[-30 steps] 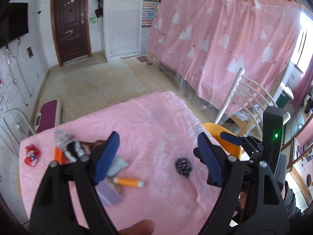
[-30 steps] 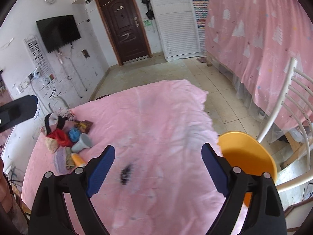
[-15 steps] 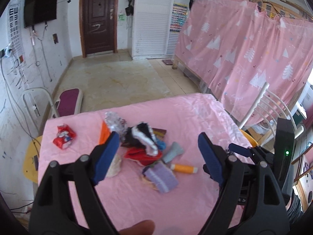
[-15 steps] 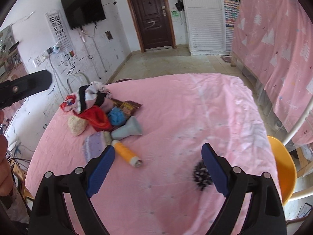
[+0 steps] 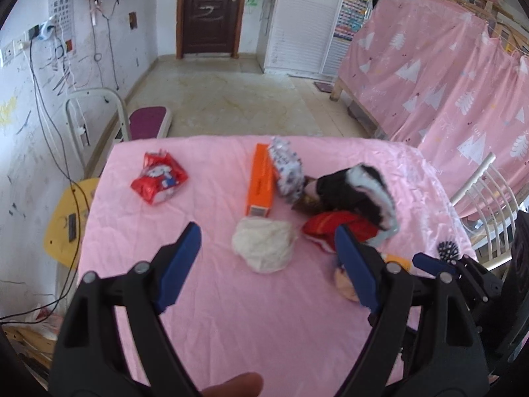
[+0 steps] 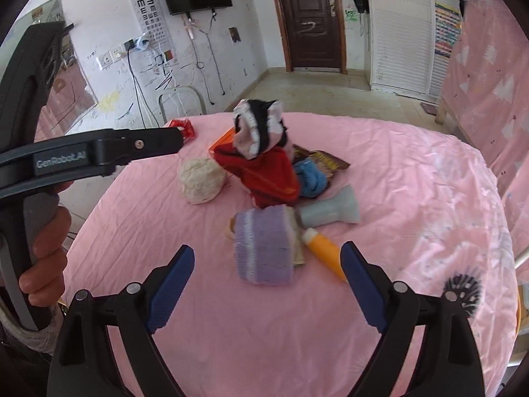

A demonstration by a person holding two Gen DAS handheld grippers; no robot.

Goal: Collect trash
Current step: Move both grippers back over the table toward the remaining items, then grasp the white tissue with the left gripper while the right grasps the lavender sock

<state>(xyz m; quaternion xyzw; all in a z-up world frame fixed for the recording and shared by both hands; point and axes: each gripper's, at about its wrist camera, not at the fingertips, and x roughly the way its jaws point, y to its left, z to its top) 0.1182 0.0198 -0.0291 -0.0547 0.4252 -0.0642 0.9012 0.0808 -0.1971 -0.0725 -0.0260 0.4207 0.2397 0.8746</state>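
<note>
We hold both tongs apart and empty above the pink worktop (image 5: 205,314). Our left tongs (image 5: 267,258) face a cream wad (image 5: 263,243), with a red snack wrapper (image 5: 158,178) farther left. Our right tongs (image 6: 266,284) frame a purple knitted sock (image 6: 263,246) beside an orange tube (image 6: 325,253).

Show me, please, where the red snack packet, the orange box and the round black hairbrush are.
red snack packet (image 5: 159,177), left wrist view, middle of its printed front.
orange box (image 5: 261,180), left wrist view, centre of its long top face.
round black hairbrush (image 6: 462,290), right wrist view, middle of the bristled head.
</note>
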